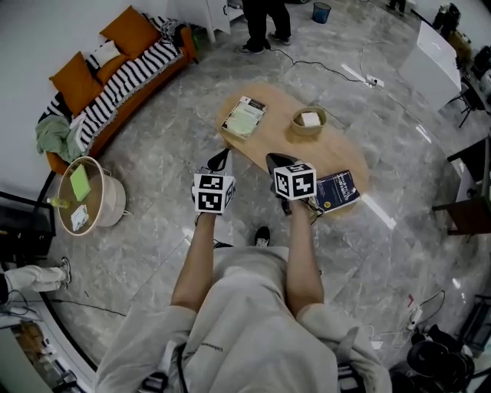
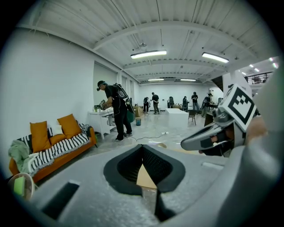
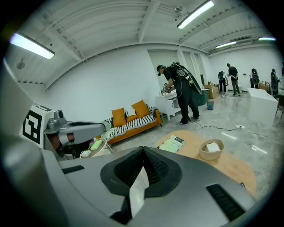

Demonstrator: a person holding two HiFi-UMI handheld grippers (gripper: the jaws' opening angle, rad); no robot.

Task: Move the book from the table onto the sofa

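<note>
While both grippers hover by the near edge of the table (image 1: 337,150), neither has anything in it. The left gripper (image 1: 220,160) has its jaws pressed flat together with nothing between them, and the right gripper (image 1: 275,160) is closed the same way, empty. By my judgement the task has not got past its approach. No book is gripped or lifted, and the pick-up, the carry across the room and the setting-down are all left to do.

Nearest the hands, the dark blue book (image 1: 337,190) lies flat on the near end of the oval wooden top, just beside the right gripper but apart from it. Further along, the green-and-white book (image 1: 244,117) lies flat at the far left end. Which of the two is meant the pictures do not settle; the blue one is closer.

Between the books, toward the far edge, stands a small bowl (image 1: 308,121) with a white, blocky thing inside it; what it is I cannot make out. Off to the left on the floor, a round side table (image 1: 115,201) carries a green pad and a few small items.

Beyond it the orange sofa (image 1: 186,47) runs along the wall, well apart from the table, with orange cushions, a striped throw and a green cloth bunched at its nearer end. No book lies on it. Farthest off, a small blue bin (image 1: 321,11) stands on the floor past a standing person, its contents out of sight.
</note>
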